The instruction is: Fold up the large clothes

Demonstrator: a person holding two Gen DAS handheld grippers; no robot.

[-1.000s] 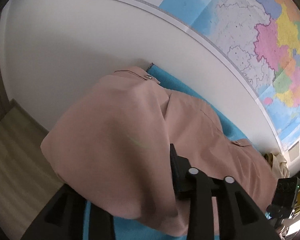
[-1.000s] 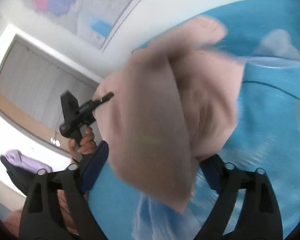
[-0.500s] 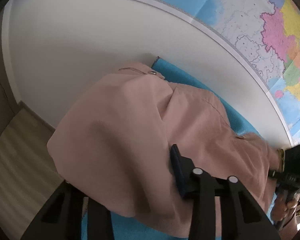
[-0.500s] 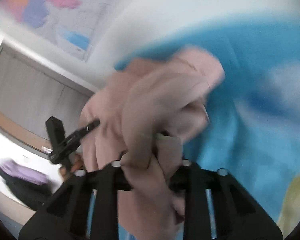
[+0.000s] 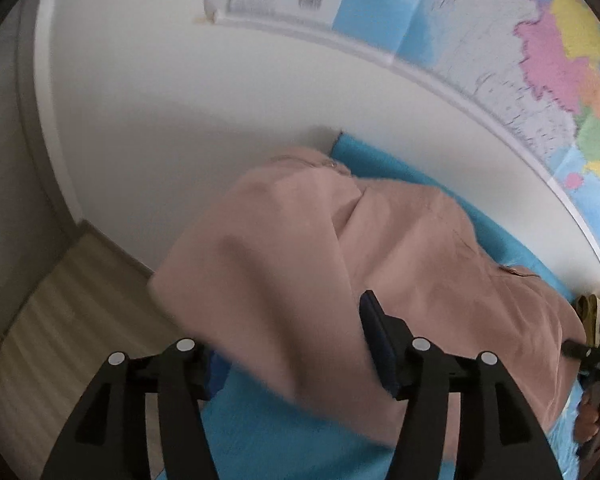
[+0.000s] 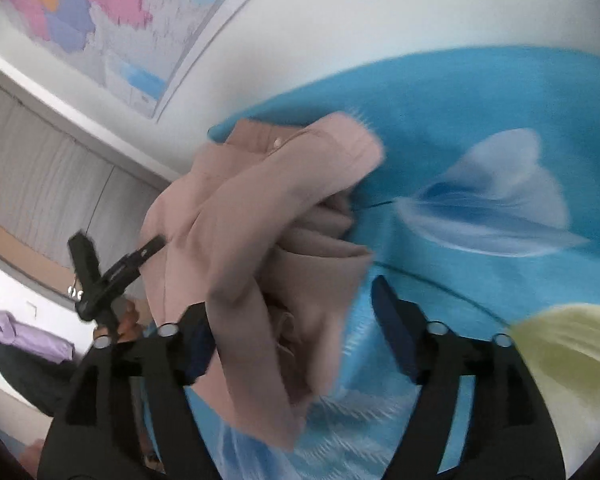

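A large pink garment lies bunched on the blue sheet, with one fold draped toward the sheet's near edge. My left gripper straddles that fold. Its jaws are opening, and the cloth lies loosely between them. In the right wrist view the garment is heaped in thick folds. My right gripper has its jaws opening wide around a hanging fold that no pad presses. Each view shows the other gripper: the right gripper at the far right edge, and the left gripper in a hand.
A wall map hangs on the white wall behind the sheet. Wood floor lies past the sheet's left edge. A yellow-green cloth rests at the right, and purple clothing lies farther back at the left.
The right jaws clamped shut on a pink fold half a second ago and have now spread wide. The left jaws have widened too, and the left view has tilted up slightly.
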